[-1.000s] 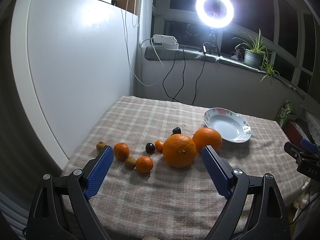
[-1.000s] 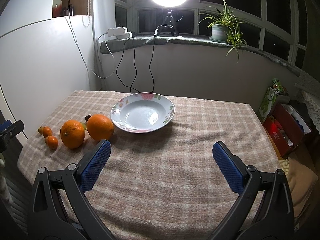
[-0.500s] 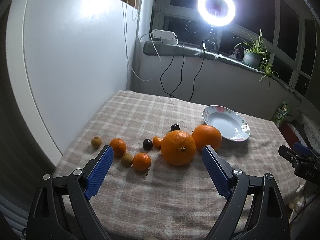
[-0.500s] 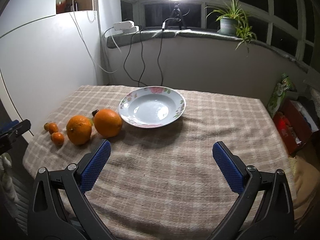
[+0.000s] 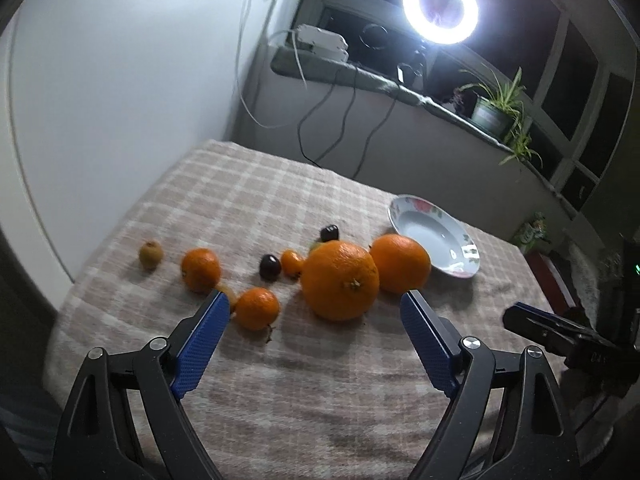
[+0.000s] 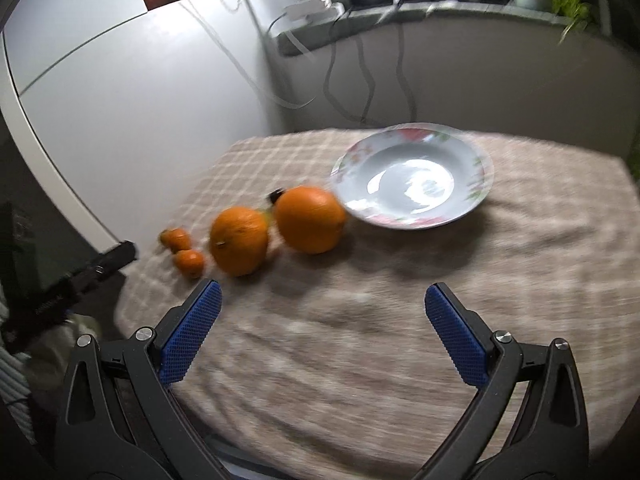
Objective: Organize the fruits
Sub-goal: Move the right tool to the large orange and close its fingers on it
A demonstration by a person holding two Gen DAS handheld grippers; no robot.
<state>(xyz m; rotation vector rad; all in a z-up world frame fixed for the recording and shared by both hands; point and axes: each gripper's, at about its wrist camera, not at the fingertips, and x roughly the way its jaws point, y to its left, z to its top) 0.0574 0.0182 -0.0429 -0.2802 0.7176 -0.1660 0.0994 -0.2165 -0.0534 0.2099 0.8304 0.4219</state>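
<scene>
Oranges [image 5: 340,280] and smaller fruits lie mid-frame on a checked tablecloth [image 5: 256,200], left of an empty floral plate [image 5: 434,236], under a ring light [image 5: 440,7] at upper right. Both the left gripper [image 5: 314,340] and right gripper [image 6: 322,330] hover with jaws spread, holding nothing.

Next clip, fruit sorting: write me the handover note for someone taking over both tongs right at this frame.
Left tongs: open, empty, above the cloth just short of the nearer large orange.
Right tongs: open, empty, over bare cloth in front of the plate.
Fruit: two large oranges, the second beside the plate; three small oranges, two dark fruits and a brownish one lie scattered to their left.
Done: nothing; the plate holds no fruit.
Left: every fruit, probably onto the plate.
</scene>
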